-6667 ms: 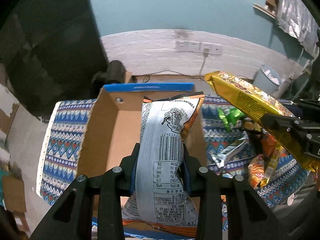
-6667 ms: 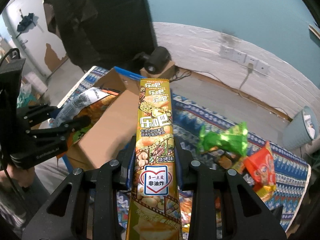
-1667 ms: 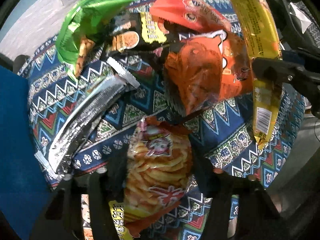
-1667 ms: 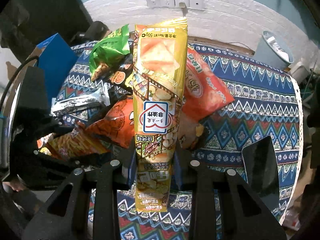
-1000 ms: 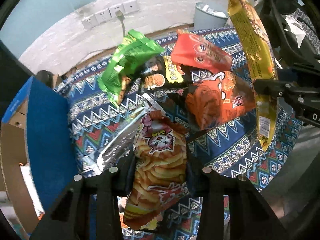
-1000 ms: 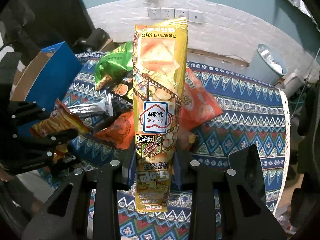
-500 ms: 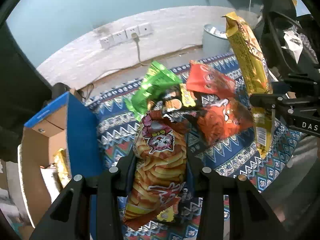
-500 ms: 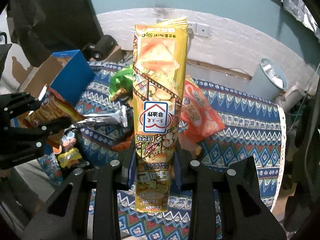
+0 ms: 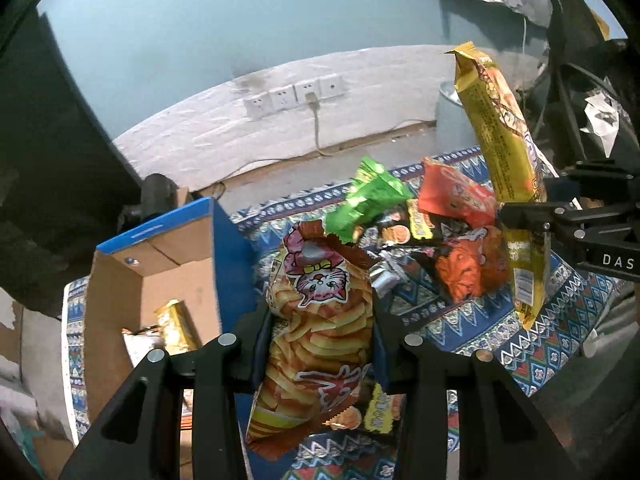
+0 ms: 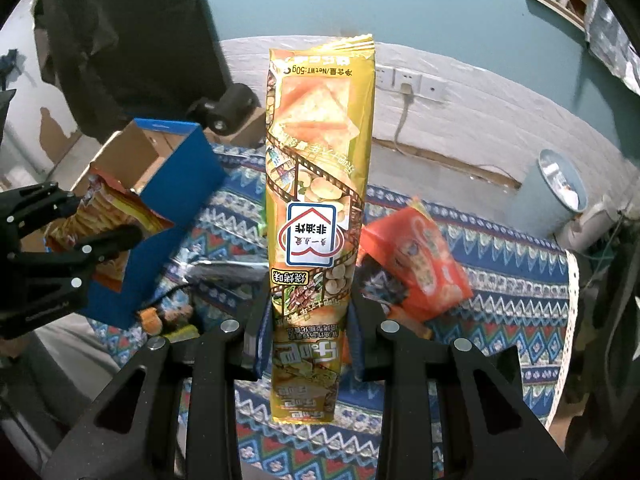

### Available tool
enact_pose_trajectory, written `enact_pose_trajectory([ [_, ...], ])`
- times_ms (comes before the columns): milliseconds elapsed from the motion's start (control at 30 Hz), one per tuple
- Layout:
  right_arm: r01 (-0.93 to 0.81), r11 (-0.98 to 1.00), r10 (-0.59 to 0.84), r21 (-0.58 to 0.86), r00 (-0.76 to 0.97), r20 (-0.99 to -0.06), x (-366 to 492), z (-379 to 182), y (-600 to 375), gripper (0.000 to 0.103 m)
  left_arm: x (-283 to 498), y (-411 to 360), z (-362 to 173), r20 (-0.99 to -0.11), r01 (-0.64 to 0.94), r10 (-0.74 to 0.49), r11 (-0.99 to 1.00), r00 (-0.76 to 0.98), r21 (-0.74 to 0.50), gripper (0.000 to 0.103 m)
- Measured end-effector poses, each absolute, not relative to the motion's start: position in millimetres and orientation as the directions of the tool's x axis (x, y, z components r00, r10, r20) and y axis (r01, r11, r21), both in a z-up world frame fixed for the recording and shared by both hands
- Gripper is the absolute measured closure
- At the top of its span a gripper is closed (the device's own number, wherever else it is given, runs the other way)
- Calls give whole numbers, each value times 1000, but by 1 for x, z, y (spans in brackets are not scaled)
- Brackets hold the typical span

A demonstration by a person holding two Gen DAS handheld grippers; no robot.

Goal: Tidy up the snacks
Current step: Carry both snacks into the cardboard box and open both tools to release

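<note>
- Left gripper (image 9: 322, 344) is clamped on the cat-print chip bag (image 9: 316, 336), lifted clear, just right of the open cardboard box (image 9: 120, 296), probably heading in.
- Right gripper (image 10: 310, 340) pinches the tall yellow snack pack (image 10: 318, 216) upright, above the patterned tablecloth (image 10: 500, 300), likely queued next.

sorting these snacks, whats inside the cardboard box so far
In the cardboard box, a gold packet and a white packet show. The box's near end is covered by the left gripper.

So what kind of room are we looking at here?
Probably a lived-in room at home, not a lab: a patterned cloth strewn with snack bags, wall sockets on a white-and-teal wall, and a small bin on the floor.
</note>
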State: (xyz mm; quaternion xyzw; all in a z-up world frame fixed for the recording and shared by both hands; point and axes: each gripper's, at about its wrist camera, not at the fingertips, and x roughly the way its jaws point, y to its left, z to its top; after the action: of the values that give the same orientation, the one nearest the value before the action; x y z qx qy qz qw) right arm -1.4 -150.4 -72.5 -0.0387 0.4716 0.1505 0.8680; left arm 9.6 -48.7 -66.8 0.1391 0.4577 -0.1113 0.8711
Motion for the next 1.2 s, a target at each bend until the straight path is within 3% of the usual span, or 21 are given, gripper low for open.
enact_pose_trajectory([
  [1200,-538,835,387,113,430,-815,39,-34,33,74,-5,119,-47,-785,16,90,992,613,126,61],
])
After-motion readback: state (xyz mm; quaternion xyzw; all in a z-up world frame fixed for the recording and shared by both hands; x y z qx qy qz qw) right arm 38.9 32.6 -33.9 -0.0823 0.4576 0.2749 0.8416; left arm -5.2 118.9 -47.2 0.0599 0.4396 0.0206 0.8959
